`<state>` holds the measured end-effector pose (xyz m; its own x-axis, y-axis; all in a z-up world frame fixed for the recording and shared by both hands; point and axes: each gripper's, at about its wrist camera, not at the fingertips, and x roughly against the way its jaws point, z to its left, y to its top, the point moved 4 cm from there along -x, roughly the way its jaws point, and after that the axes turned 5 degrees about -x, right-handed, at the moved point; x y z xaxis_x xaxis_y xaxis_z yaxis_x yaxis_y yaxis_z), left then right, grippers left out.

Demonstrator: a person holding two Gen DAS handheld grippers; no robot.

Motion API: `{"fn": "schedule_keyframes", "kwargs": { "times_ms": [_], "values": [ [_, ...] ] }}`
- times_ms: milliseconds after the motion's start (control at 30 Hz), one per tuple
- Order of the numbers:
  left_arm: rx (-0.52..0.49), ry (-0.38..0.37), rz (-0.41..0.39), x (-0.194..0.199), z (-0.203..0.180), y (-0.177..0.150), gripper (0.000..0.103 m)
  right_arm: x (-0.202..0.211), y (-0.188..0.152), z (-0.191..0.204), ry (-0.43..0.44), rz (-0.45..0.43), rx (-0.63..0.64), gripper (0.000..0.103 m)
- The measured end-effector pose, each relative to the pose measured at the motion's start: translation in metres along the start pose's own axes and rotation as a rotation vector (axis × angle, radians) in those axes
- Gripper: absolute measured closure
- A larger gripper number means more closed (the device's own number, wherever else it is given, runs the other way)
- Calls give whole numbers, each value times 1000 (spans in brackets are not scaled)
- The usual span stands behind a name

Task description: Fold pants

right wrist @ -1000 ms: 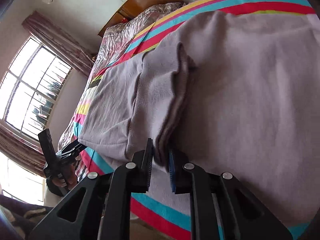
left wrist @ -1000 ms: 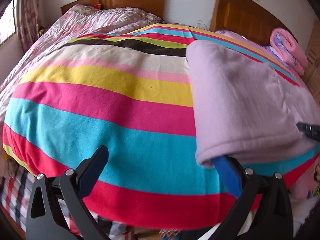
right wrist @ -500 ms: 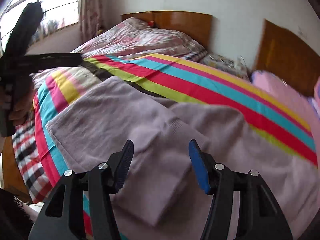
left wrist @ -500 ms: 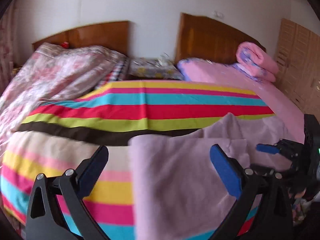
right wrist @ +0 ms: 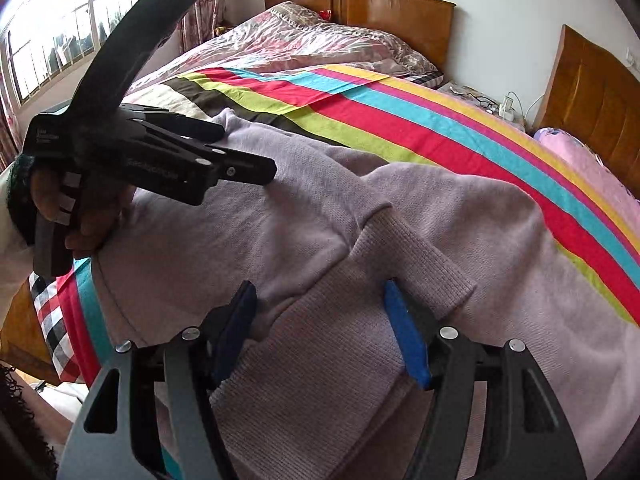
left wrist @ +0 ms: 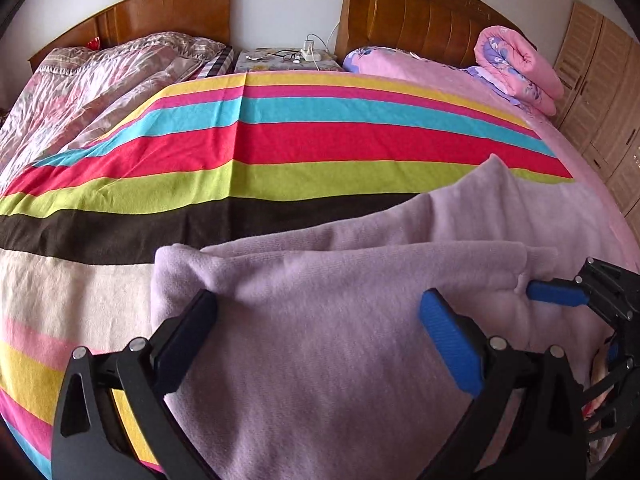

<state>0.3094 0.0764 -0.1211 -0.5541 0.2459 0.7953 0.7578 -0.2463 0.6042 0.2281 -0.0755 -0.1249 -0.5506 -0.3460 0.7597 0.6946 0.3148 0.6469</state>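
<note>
Left wrist view shows the left gripper (left wrist: 316,332) with its jaws spread wide and nothing held between them; its two fingers hang over the near fold of the pants (left wrist: 320,360), and whether the pads touch the cloth cannot be told. At the right edge of that view the right gripper (left wrist: 560,295) reaches in, one blue finger lying against the folded edge of the pants. From its own camera, the right gripper (right wrist: 320,322) is also parted wide, gripping nothing, with its fingers on either side of a ribbed cuff (right wrist: 416,256) that sits on top of the fabric. Across that view the left gripper (right wrist: 224,152) appears from the side, held in a hand (right wrist: 80,216) at the bed's near left edge, its black fingers stretched out over the cloth.

The pants are pale lilac and soft-looking, folded over on themselves into a thick layered pad lying on the near part of a striped blanket (left wrist: 280,144), with one corner running off toward the far right. The blanket covers a bed; a crumpled floral quilt (left wrist: 100,80) lies at the far left below a wooden headboard (left wrist: 168,12). A second headboard (left wrist: 420,20) stands to the right, with a rolled pink quilt (left wrist: 520,68) beneath it and a small nightstand (left wrist: 280,60) between the two beds.
</note>
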Motion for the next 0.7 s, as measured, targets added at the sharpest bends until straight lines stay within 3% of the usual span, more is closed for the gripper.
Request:
{"fn": "schedule_keyframes", "kwargs": {
  "times_ms": [200,367,500,700],
  "values": [
    [-16,37,2,-2,-1,0,1,14,3,-6,31,14,-28,39],
    [-23,56,5,0,-1,-1,1,41,36,-55,-42,-98,-109,37],
    [-42,99,16,-3,-6,-1,1,9,56,-100,-117,-36,-175,35],
    [-49,113,17,-3,-6,-3,1,-36,57,-118,-133,46,-160,32]
  ]
}}
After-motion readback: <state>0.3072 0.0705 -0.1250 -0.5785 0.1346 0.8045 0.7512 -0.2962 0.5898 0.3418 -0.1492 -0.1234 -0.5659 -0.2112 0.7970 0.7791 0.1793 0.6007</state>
